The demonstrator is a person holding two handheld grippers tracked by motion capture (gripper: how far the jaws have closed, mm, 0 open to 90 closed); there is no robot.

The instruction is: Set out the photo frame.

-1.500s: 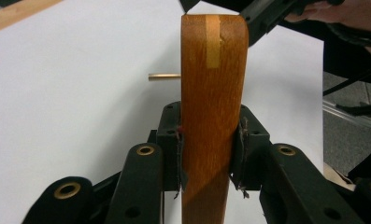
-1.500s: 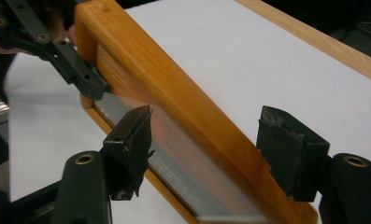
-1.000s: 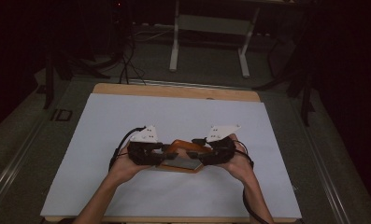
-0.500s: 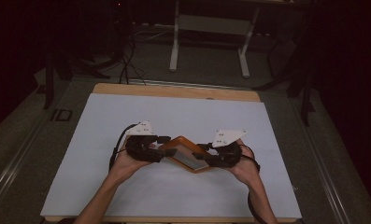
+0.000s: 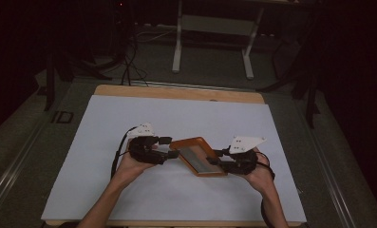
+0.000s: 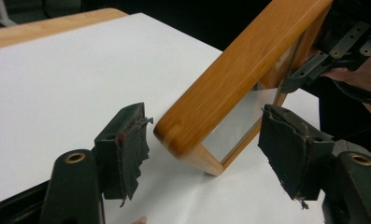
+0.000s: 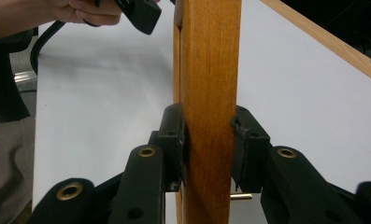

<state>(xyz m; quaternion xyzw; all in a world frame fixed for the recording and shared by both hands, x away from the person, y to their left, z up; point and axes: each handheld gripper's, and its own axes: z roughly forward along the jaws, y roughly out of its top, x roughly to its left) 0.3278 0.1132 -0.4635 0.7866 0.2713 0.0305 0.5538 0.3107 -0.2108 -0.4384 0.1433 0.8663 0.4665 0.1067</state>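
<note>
Left gripper (image 6: 206,163) jaws just opened wide, frame (image 5: 198,156) corner loose between them; right gripper (image 7: 206,140) just clamped the right edge. Single-sided hold (frame tilted) may pivot or slip.

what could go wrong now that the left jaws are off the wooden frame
1. The wooden frame now hangs from the right gripper alone, clamped on one edge; it might pivot or slip down onto the white sheet.
2. The left gripper, whose jaws have just been opening, has its pads either side of the frame's corner, apart from it; pulling back crookedly could knock that corner.
3. The frame holds a glossy pane, so a drop may crack it.
</note>
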